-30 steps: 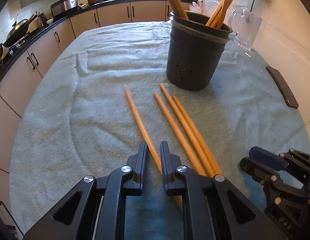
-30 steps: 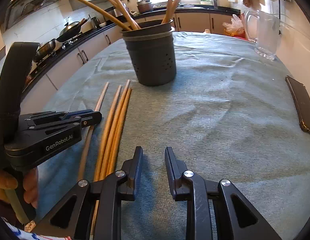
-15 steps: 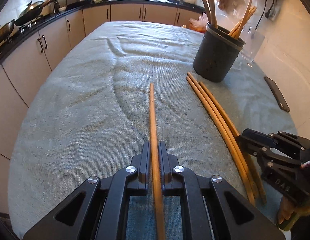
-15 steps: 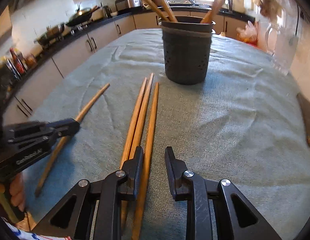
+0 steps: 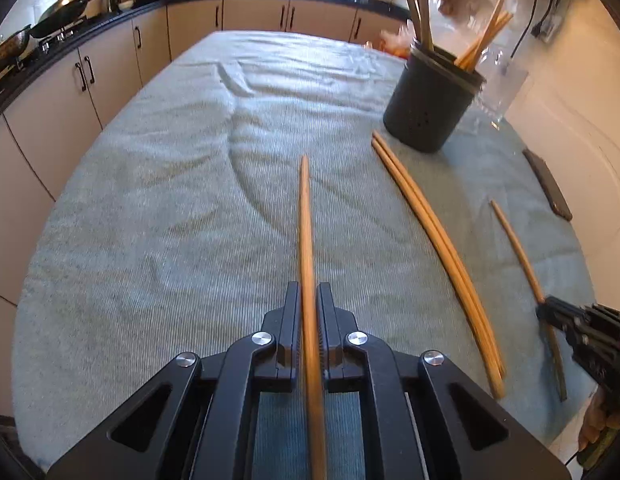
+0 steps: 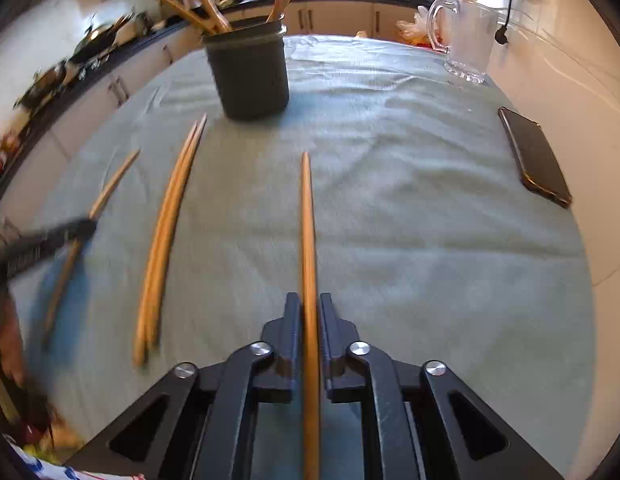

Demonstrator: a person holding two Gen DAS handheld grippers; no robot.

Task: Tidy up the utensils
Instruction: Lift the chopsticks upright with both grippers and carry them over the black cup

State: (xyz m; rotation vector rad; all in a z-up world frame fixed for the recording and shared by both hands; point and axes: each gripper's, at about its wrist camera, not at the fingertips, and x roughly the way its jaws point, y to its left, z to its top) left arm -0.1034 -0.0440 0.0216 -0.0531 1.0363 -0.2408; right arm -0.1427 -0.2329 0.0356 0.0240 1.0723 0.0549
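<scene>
Two wooden chopsticks are each held at the near end. My left gripper [image 5: 309,292] is shut on one chopstick [image 5: 305,220], which points straight ahead over the towel. My right gripper [image 6: 310,300] has another chopstick [image 6: 307,220] between its pads, which still touch it while the jaws are opening slightly. Between the two held sticks a pair of chopsticks [image 5: 430,220] lies side by side on the cloth. It points at the dark utensil holder [image 5: 426,108], which has several sticks standing in it. In the right wrist view the holder [image 6: 249,76] stands at the far centre-left.
A grey-green towel [image 6: 390,220] covers the whole table. A dark phone [image 6: 534,156] lies by the right wall and a glass jug [image 6: 468,44] stands at the far right. Kitchen cabinets [image 5: 109,76] with pans on the counter run along the left.
My left gripper closed on the single chopstick and swung it to point ahead. My right gripper closed on one of the three grouped chopsticks and carried it right, away from the other two.
</scene>
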